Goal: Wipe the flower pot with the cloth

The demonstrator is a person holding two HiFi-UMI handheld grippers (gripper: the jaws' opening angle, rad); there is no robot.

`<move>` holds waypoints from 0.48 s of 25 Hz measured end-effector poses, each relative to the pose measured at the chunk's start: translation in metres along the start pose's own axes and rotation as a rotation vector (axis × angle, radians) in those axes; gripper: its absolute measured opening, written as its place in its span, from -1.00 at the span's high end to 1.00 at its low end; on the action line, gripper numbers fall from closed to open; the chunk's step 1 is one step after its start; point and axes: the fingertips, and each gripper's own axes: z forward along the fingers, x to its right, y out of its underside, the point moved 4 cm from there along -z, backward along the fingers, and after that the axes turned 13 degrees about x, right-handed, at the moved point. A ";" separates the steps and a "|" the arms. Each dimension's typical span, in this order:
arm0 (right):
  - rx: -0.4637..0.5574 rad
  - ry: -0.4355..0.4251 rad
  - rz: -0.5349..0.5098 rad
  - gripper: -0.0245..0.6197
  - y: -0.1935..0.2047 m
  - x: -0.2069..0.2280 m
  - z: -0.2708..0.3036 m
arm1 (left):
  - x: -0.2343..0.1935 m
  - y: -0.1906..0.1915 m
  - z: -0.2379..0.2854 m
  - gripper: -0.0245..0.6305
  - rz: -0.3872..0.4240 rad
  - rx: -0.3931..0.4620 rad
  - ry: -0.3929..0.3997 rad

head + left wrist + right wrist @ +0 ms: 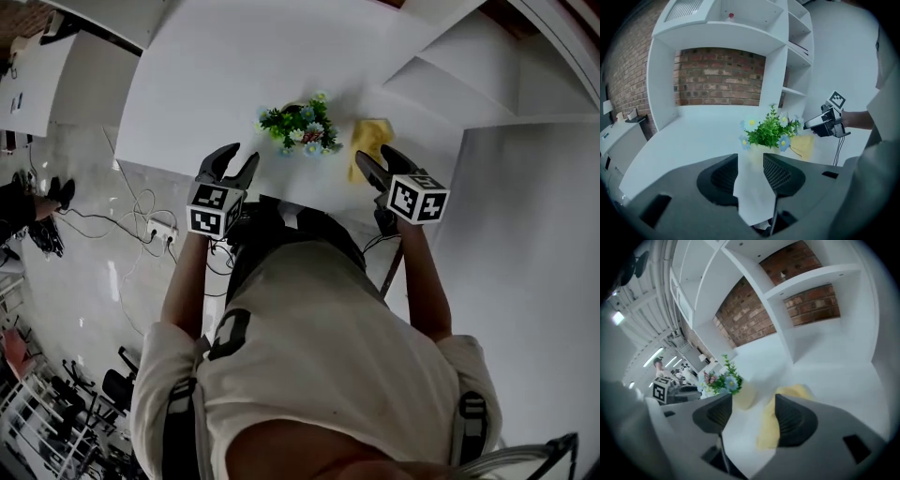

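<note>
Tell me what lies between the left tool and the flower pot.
Only bare white table lies between the left tool and the flower pot. The left gripper view shows this past its parted jaws, and the head view agrees.

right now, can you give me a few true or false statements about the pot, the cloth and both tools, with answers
1. The yellow cloth lies on the white table, to the right of the flower pot. True.
2. The left tool is clamped on the pot. False: its jaws stand apart with nothing between them, short of the pot.
3. The right tool holds the cloth up off the table. False: its jaws are apart and the cloth lies on the table.
4. The pot holds green leaves with small blue flowers. True.
5. A brick wall shows behind the white shelving. True.
</note>
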 end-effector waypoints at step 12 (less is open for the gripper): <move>-0.028 -0.413 0.001 0.89 0.033 -0.172 -0.021 | 0.012 -0.019 -0.091 0.86 -0.019 0.203 0.095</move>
